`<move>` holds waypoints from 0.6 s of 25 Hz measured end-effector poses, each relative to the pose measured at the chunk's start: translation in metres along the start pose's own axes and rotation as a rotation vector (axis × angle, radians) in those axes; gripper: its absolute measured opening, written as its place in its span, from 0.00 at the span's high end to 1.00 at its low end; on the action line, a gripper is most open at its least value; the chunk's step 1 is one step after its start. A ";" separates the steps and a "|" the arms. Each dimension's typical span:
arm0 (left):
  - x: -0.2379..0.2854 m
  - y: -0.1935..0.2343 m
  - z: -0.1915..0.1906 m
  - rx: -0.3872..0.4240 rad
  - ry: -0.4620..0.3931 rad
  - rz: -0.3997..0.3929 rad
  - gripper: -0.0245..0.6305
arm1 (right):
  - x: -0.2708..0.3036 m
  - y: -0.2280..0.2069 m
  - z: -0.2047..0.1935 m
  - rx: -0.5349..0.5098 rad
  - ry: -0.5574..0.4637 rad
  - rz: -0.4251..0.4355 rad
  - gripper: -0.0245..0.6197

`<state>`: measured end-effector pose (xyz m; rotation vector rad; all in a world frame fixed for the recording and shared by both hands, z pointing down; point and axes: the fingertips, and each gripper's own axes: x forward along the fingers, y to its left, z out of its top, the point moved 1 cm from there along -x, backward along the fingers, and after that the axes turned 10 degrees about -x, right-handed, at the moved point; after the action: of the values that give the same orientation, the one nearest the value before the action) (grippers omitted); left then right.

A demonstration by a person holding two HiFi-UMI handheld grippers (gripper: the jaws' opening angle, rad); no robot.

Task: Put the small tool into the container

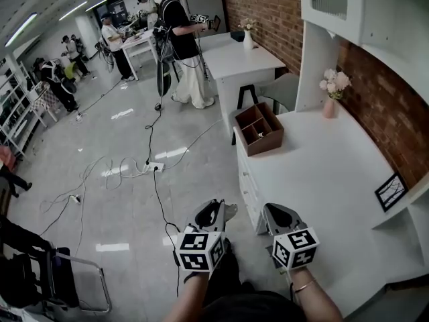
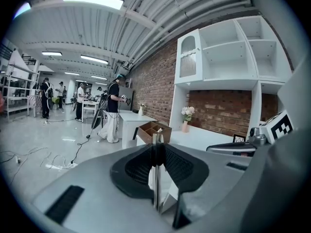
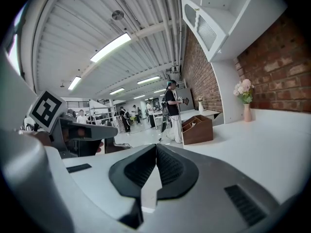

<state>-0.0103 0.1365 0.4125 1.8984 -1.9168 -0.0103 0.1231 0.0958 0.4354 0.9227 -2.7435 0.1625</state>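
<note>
A brown wooden container point(image 1: 258, 129) with open compartments stands at the far left edge of the white table point(image 1: 315, 180); it also shows in the left gripper view point(image 2: 153, 131) and the right gripper view point(image 3: 197, 128). My left gripper point(image 1: 224, 211) hangs over the floor just off the table's near corner. Its jaws point(image 2: 156, 144) are shut on a thin, flat metal tool point(image 2: 155, 178) that stands upright between the pads. My right gripper point(image 1: 268, 212) is beside it at the table's near left edge, shut point(image 3: 155, 147) with nothing visible between its pads.
A vase of pink flowers point(image 1: 330, 102) stands by the white cabinet, and a small picture frame point(image 1: 391, 192) leans at the right. A second table point(image 1: 241, 59) lies beyond. People stand in the hall; cables point(image 1: 154, 166) cross the floor. A metal chair point(image 1: 74, 287) is at lower left.
</note>
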 end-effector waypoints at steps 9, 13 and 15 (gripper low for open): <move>0.076 0.039 0.026 0.013 0.027 -0.049 0.85 | 0.076 -0.027 0.009 0.008 0.011 -0.030 0.95; 0.115 0.061 0.046 0.013 0.042 -0.077 0.85 | 0.117 -0.042 0.022 0.019 0.015 -0.064 0.95; 0.135 0.072 0.058 0.015 0.048 -0.091 0.85 | 0.137 -0.050 0.031 0.020 0.013 -0.081 0.95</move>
<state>-0.0918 -0.0056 0.4224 1.9765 -1.8030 0.0212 0.0419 -0.0288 0.4431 1.0331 -2.6920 0.1811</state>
